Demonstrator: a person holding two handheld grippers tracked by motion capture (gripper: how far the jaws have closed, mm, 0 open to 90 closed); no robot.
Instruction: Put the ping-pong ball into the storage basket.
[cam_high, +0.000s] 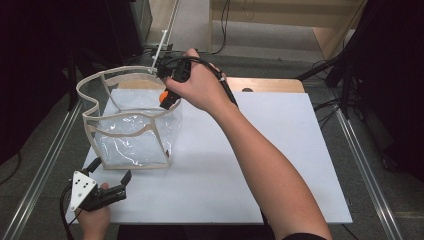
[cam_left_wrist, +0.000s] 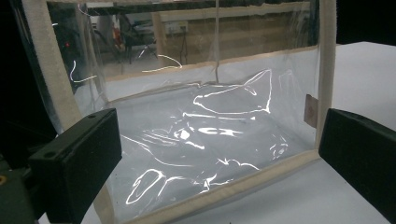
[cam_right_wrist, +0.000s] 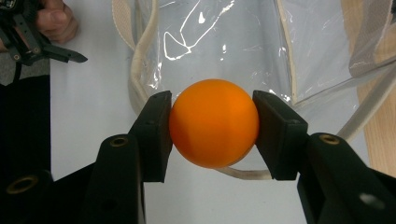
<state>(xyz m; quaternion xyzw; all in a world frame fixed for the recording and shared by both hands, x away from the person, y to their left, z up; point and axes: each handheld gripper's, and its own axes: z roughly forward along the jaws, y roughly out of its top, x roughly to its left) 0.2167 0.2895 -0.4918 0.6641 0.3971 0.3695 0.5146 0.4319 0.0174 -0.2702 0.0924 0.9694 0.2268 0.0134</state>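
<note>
A clear plastic bag (cam_high: 131, 142) with beige trim stands open on the white tabletop (cam_high: 280, 150). My right gripper (cam_high: 167, 100) hangs over the bag's far right rim, shut on an orange ball (cam_high: 163, 94). In the right gripper view the ball (cam_right_wrist: 214, 123) sits squeezed between both pads, with the bag's mouth (cam_right_wrist: 224, 42) below it. My left gripper (cam_high: 110, 171) rests near the table's front left corner, open, with nothing between its fingers. In the left gripper view its jaws stand wide apart, facing the bag's near wall (cam_left_wrist: 210, 121) a short way off.
A wooden strip (cam_high: 265, 84) borders the table's far edge. Metal rails (cam_high: 47, 160) run along both sides of the table. Cables and dark stands (cam_high: 350, 75) lie on the floor beyond. The right gripper view also catches the left hand (cam_right_wrist: 53, 21) far off.
</note>
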